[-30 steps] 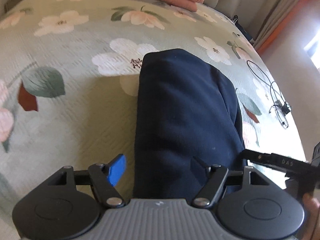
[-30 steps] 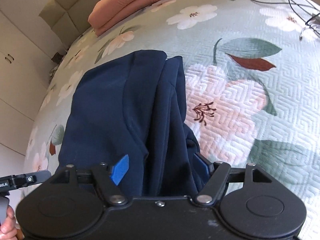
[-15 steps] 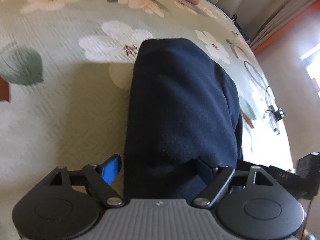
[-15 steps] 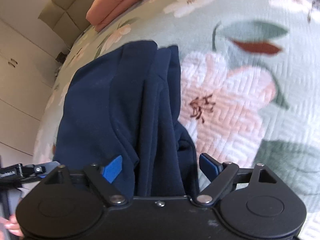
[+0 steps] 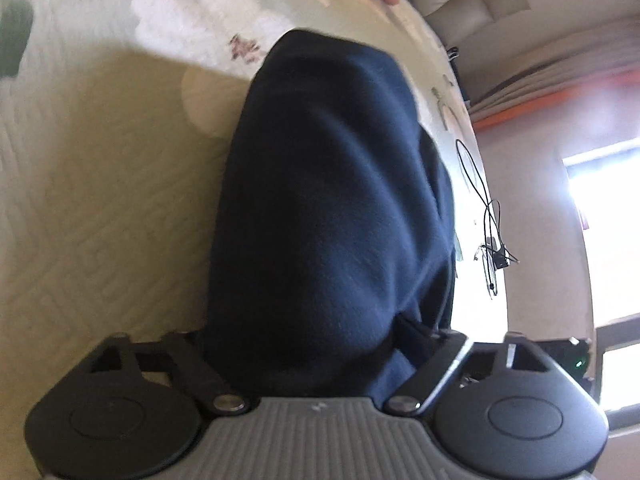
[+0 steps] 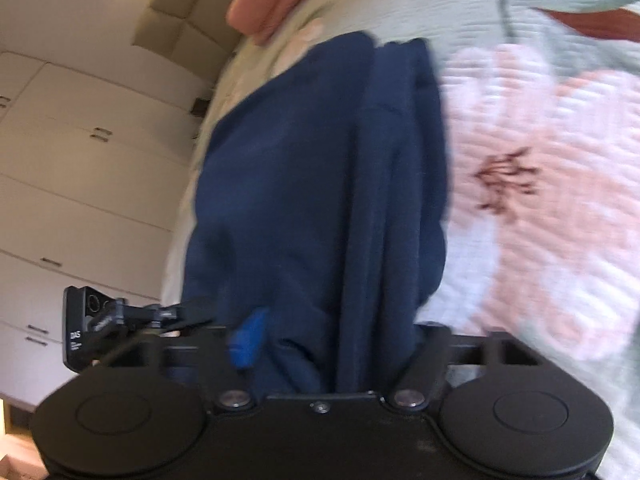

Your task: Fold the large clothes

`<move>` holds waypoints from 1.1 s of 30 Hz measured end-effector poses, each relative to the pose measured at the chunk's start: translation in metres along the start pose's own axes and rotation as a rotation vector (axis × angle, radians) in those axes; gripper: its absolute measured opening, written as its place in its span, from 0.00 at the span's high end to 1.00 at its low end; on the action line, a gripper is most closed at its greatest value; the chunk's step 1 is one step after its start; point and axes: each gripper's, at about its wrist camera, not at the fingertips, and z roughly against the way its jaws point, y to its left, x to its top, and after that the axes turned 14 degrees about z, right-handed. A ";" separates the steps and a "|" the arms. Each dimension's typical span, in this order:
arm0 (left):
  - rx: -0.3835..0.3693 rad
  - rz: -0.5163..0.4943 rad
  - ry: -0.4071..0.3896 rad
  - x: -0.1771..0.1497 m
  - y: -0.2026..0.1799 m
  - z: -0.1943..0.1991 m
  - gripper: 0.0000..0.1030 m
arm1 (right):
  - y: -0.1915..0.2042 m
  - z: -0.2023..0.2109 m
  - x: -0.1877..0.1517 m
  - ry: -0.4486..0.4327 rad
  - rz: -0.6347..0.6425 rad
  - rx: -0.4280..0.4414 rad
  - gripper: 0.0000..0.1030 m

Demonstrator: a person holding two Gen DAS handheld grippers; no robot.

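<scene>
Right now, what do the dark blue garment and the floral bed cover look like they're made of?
Navy garment: likely thick cotton fleece or jersey; matte, soft rounded folds, faint fuzz. Bed cover: quilted woven fabric, probably cotton or a blend; raised geometric stitch texture under a printed floral pattern, no sheen.

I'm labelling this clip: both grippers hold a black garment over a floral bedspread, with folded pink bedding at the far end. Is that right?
Not quite: the garment is navy blue, not black, as the right wrist view shows best. The rest stands: the left gripper and right gripper both hold it over the floral bedspread, with folded pink bedding at the far end.
</scene>
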 end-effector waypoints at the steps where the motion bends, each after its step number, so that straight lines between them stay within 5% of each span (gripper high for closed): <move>1: -0.011 -0.015 -0.014 -0.003 -0.003 0.004 0.36 | 0.006 0.001 0.002 -0.004 0.041 -0.013 0.40; 5: -0.067 -0.085 -0.069 -0.015 -0.026 0.017 0.46 | 0.021 0.017 0.005 -0.051 0.122 -0.003 0.45; 11: -0.206 -0.176 -0.127 -0.040 -0.077 0.030 0.47 | 0.034 0.077 0.021 -0.164 0.185 0.016 0.45; 19: -0.309 -0.248 -0.172 -0.101 -0.133 -0.005 0.47 | 0.028 0.172 0.016 -0.205 0.269 -0.111 0.45; 23: -0.229 -0.235 -0.212 -0.140 -0.142 -0.061 0.45 | -0.013 0.178 0.007 -0.156 0.228 -0.209 0.45; 27: -0.025 -0.211 -0.134 -0.165 -0.126 -0.114 0.43 | -0.072 0.156 -0.022 0.018 0.084 -0.301 0.44; 29: -0.031 -0.238 -0.145 -0.175 -0.117 -0.103 0.40 | -0.079 0.164 -0.039 0.018 0.047 -0.341 0.24; 33: 0.057 -0.305 -0.189 -0.181 -0.127 -0.061 0.43 | -0.058 0.202 -0.053 -0.066 0.062 -0.410 0.24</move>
